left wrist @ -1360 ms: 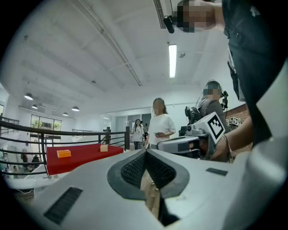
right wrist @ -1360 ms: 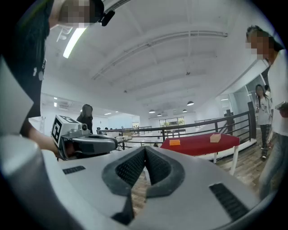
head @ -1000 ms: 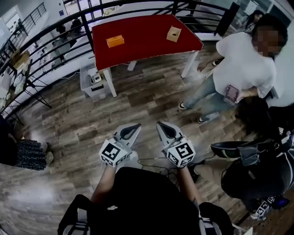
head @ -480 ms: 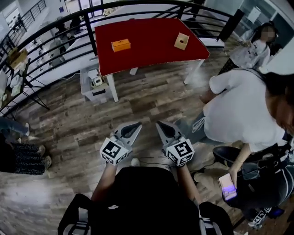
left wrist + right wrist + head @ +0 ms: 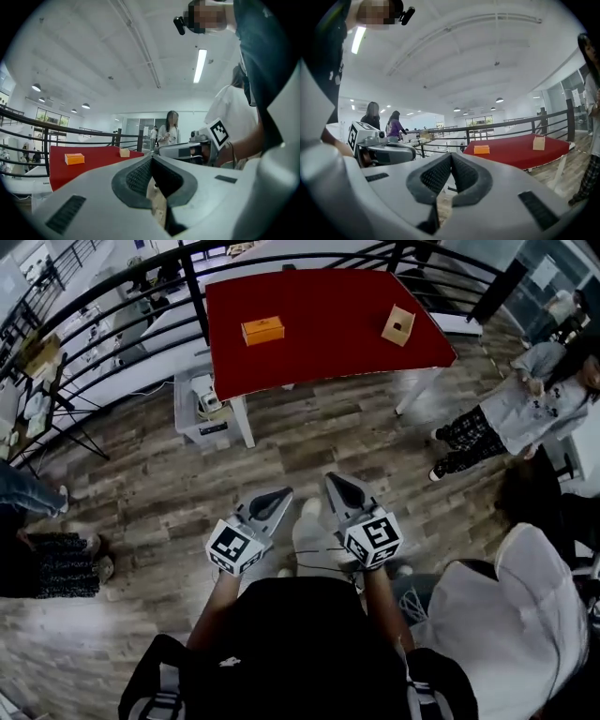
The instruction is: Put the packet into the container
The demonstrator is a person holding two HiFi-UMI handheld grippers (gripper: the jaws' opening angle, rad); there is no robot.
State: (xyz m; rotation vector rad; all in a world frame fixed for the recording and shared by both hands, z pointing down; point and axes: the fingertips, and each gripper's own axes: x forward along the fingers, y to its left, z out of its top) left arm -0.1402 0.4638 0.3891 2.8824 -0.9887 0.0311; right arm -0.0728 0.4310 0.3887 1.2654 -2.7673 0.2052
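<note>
An orange packet (image 5: 262, 331) lies on the left part of a red table (image 5: 328, 343). A small open cardboard container (image 5: 399, 324) stands toward the table's right end. Both are far ahead of me across wooden floor. My left gripper (image 5: 283, 492) and right gripper (image 5: 331, 478) are held side by side at waist height, both shut and holding nothing. In the left gripper view the packet (image 5: 75, 159) and container (image 5: 124, 152) show beyond the shut left gripper (image 5: 151, 157). The right gripper view has the packet (image 5: 481, 149) and container (image 5: 539, 143) past the shut right gripper (image 5: 451, 154).
A black railing (image 5: 112, 296) curves behind and around the table. A grey bin (image 5: 202, 411) sits on the floor by the table's left leg. One person (image 5: 511, 413) walks at the right, another in white (image 5: 525, 615) stands close at my lower right. A tripod (image 5: 56, 418) stands left.
The table has come closer and sits lower in the head view as I walk toward it. The person in white moved from the right to my lower right. Both grippers stay shut.
</note>
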